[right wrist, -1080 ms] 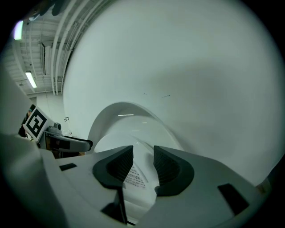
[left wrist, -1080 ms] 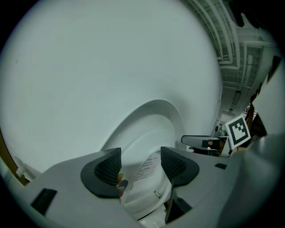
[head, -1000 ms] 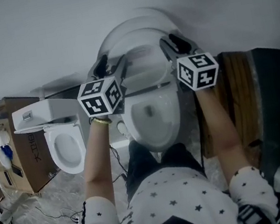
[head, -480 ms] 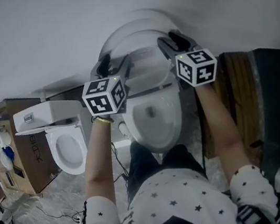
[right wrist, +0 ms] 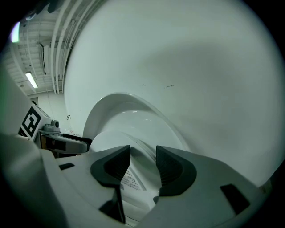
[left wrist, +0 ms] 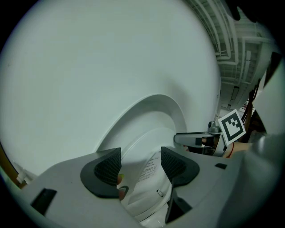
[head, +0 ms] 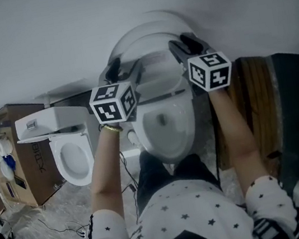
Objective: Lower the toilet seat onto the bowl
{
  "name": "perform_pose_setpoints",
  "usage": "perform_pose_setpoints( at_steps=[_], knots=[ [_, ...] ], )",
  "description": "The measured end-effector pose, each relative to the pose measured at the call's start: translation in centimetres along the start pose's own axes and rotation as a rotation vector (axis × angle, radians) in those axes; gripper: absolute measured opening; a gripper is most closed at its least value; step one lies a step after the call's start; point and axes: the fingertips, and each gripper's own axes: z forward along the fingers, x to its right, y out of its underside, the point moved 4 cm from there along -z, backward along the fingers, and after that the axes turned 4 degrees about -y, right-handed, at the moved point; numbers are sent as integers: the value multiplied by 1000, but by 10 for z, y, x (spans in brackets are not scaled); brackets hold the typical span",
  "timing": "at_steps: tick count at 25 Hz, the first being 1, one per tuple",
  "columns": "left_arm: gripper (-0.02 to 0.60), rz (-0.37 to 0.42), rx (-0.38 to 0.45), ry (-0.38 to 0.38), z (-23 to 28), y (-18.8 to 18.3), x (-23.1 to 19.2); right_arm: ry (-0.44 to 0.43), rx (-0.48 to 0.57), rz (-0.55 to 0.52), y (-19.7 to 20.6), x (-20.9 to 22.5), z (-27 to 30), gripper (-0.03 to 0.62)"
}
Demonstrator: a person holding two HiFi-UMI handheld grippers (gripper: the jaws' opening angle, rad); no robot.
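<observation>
1. The toilet bowl (head: 166, 136) sits under my two claws.
2. The toilet seat (head: 142, 39) stands up, leaning back at the wall (head: 39, 38).
3. My left claw (left wrist: 140, 165) gapes around the seat's edge, not squeezing.
4. My right claw (right wrist: 142, 162) has just been opening; the seat's edge sits loose between.

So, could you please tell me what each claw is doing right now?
Left claw: open, toilet seat between, ungripped.
Right claw: just opened, seat between, not gripped.
</observation>
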Motion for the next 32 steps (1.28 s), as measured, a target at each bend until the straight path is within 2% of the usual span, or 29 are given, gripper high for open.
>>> perform_pose_setpoints(
  at_steps=[32],
  knots=[
    [268, -13, 5, -27, -28, 8, 15, 21, 4, -13, 7, -18, -32, 175]
  ],
)
